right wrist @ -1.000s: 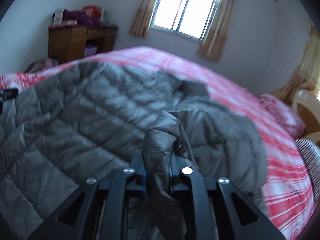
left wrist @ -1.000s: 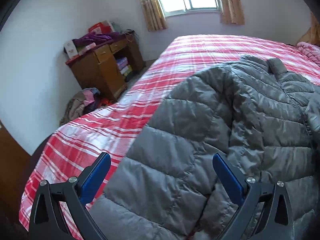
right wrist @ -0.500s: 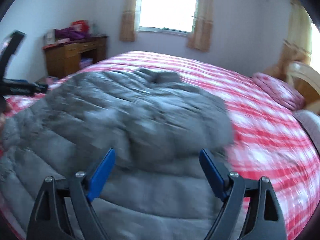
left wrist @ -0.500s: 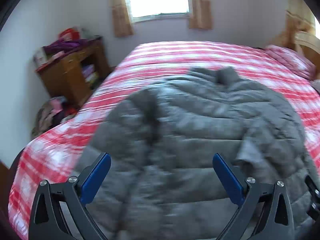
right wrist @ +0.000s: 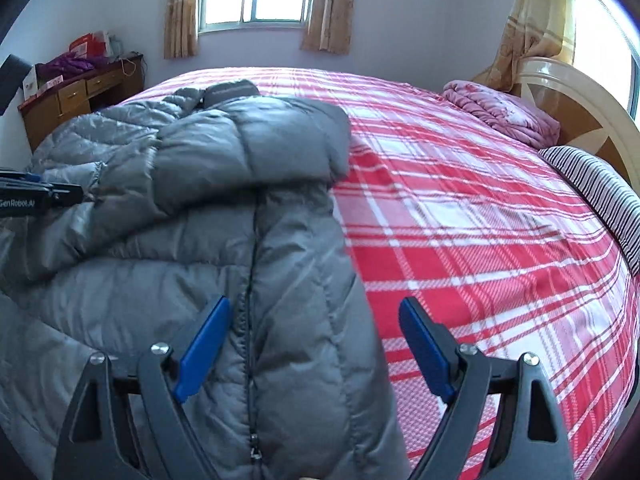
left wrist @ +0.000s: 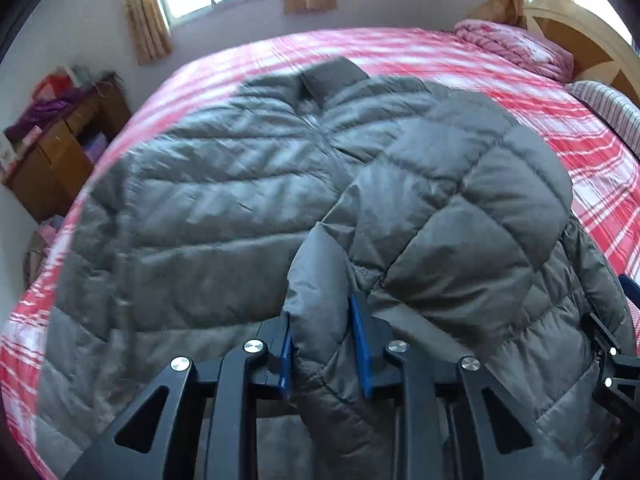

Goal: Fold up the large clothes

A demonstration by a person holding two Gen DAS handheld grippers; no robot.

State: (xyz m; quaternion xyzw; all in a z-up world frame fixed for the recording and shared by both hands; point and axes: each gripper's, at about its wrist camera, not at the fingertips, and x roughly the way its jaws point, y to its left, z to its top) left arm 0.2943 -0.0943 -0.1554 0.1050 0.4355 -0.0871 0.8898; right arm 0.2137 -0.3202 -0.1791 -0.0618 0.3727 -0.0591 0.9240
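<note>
A large grey quilted puffer jacket (left wrist: 224, 208) lies spread on a red and white plaid bed (left wrist: 440, 60), collar toward the window. Its right sleeve (left wrist: 460, 200) is folded across the body. My left gripper (left wrist: 324, 344) is shut on the cuff end of that sleeve. In the right wrist view the jacket (right wrist: 192, 208) fills the left half, its side edge hanging near me. My right gripper (right wrist: 312, 344) is open and empty, its jaws either side of the jacket's right edge. The left gripper's body also shows at the left edge of the right wrist view (right wrist: 36, 196).
A wooden desk (right wrist: 80, 92) with clutter stands left of the bed by the window. A pink folded blanket (right wrist: 500, 112), a striped pillow (right wrist: 600, 196) and the headboard (right wrist: 572, 92) are at the right. Bare bedspread (right wrist: 480, 240) lies right of the jacket.
The right gripper let go of the sleeve and opened, moving to the jacket's right edge. The left gripper swung right and closed on the sleeve cuff.
</note>
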